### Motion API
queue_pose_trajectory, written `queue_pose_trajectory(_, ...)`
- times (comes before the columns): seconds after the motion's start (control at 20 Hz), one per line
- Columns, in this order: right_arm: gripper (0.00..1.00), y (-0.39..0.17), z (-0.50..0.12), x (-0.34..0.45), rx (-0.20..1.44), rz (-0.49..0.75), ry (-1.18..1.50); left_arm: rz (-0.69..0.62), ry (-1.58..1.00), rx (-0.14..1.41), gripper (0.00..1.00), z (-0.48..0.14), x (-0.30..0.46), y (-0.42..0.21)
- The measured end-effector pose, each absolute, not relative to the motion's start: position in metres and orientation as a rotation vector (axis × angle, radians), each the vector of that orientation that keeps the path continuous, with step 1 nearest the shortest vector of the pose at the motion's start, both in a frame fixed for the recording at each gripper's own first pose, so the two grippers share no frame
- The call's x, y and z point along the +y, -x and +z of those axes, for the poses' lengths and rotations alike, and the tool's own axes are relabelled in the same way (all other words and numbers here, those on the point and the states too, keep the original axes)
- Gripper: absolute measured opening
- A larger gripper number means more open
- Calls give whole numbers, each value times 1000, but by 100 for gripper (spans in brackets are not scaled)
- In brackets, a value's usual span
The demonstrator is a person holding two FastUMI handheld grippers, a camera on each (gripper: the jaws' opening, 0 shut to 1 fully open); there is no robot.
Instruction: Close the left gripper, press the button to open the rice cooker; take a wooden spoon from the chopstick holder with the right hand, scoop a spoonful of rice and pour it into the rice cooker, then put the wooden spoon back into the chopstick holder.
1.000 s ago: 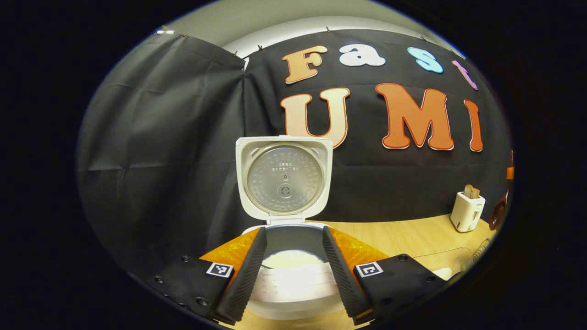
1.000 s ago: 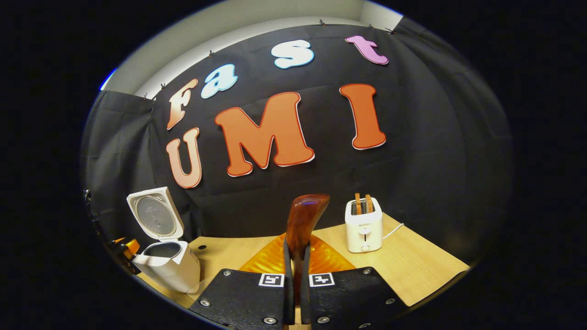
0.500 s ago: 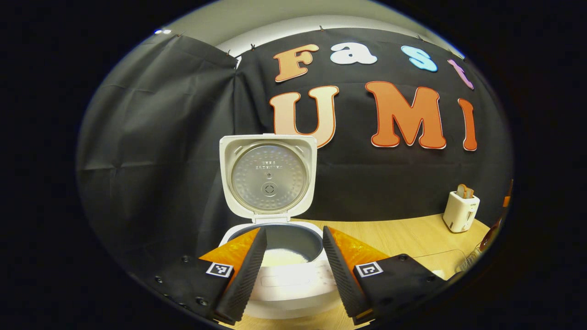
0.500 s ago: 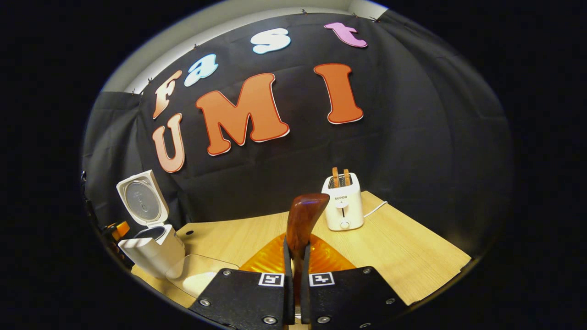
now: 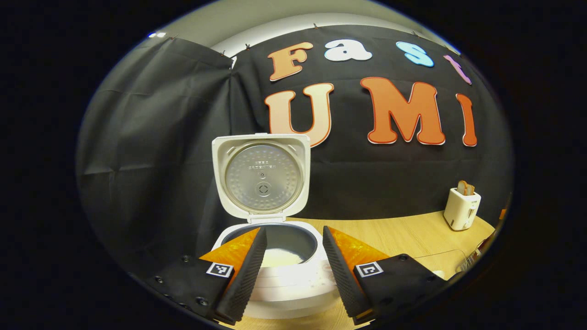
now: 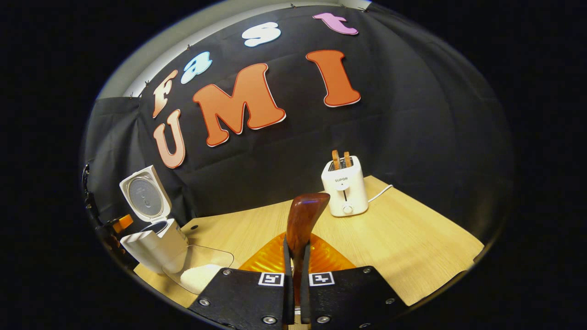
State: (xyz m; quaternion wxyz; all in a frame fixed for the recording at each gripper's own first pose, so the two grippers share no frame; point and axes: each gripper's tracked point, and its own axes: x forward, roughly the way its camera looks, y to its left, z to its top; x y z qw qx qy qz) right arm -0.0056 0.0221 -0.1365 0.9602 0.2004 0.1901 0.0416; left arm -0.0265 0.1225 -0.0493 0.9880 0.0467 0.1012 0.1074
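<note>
Wooden spoon (image 6: pixel 302 217) clamped in right gripper (image 6: pixel 293 270), left gripper (image 5: pixel 291 270) spread apart before open rice cooker (image 5: pixel 263 192), toaster (image 6: pixel 344 190) beyond spoon

A white toaster (image 6: pixel 344 191) — two bread slices (image 6: pixel 340 159) upright in it — stands on the wooden table (image 6: pixel 412 247).

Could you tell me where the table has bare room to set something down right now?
The widest bare patch of the light wooden table runs from the white toaster forward to the near edge. It is crowded at the left, where the clear tray of rice sits beside the open white rice cooker.
</note>
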Motion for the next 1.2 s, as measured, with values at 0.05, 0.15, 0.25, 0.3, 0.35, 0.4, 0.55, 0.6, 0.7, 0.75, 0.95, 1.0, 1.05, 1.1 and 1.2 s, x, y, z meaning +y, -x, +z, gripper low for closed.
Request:
queue_pose_trajectory(0.05, 5, 6, -141, 22, 396, 87, -409, 217, -104, 199, 82, -46, 121, 27)
queue_pose_trajectory(0.15, 6, 4, -151, 24, 416, 83, -405, 223, -116, 181, 80, -34, 122, 24)
queue_pose_trajectory(0.25, 6, 5, -162, 28, 464, 104, -401, 259, -169, 160, 82, -20, 130, 19)
queue_pose_trajectory(0.3, 7, 8, -171, 26, 479, 111, -404, 274, -199, 138, 83, -10, 132, 17)
queue_pose_trajectory(0.35, 8, 10, -170, 27, 480, 120, -402, 289, -219, 125, 80, -1, 135, 11)
queue_pose_trajectory(0.4, 12, 9, -166, 28, 472, 118, -393, 295, -222, 107, 83, 10, 135, 6)
queue_pose_trajectory(0.55, 10, 4, -159, 12, 458, 84, -309, 304, -202, 69, 83, 37, 139, -7)
queue_pose_trajectory(0.6, 26, 4, -153, 8, 455, 88, -305, 305, -185, 57, 80, 47, 142, -14)
queue_pose_trajectory(0.7, 31, 8, -141, 7, 463, 111, -344, 316, -148, 43, 80, 66, 153, -26)
queue_pose_trajectory(0.75, 33, 8, -138, 4, 461, 115, -354, 304, -139, 29, 80, 77, 156, -36)
queue_pose_trajectory(0.95, 56, 3, -129, -11, 429, 86, -297, 314, -136, -3, 80, 109, 183, -80)
queue_pose_trajectory(1.0, 61, 1, -123, -14, 416, 80, -287, 313, -127, 0, 83, 115, 187, -93)
queue_pose_trajectory(1.05, 54, 0, -117, -17, 404, 76, -277, 312, -119, 6, 80, 120, 190, -103)
queue_pose_trajectory(1.1, 68, -1, -111, -20, 389, 73, -270, 318, -114, 9, 83, 125, 196, -112)
queue_pose_trajectory(1.2, 73, -4, -95, -25, 354, 62, -254, 331, -114, 12, 83, 135, 205, -133)
